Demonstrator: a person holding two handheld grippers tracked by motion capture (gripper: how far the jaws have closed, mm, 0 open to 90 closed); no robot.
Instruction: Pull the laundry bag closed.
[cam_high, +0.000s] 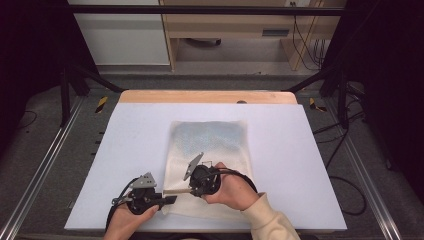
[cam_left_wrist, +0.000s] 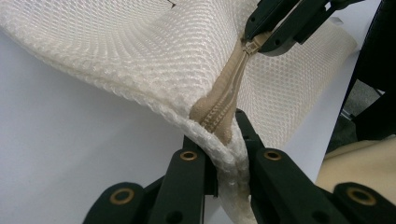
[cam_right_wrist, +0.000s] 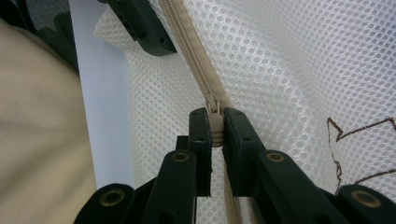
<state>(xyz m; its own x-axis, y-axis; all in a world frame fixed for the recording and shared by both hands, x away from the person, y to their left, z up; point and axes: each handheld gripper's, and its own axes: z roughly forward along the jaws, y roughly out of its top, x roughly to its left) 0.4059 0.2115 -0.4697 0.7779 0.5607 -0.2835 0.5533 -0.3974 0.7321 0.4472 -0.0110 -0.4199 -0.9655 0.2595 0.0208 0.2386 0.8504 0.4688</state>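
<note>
On table: L gripper (cam_left_wrist: 224, 154) jaws clamp mesh bag (cam_high: 210, 145) corner, R gripper (cam_right_wrist: 215, 140) jaws clamp zipper pull (cam_right_wrist: 215, 122).

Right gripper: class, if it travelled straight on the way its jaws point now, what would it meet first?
The right gripper is shut on the zipper pull. Straight on along the beige zipper, it would probably first meet the left gripper, clamped on the mesh bag corner, though depth is unclear.

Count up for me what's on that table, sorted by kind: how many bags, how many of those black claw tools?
Mesh bag with a beige zipper: 1
Black two-jaw grippers, left gripper and right gripper: 2
Total: 3
</note>
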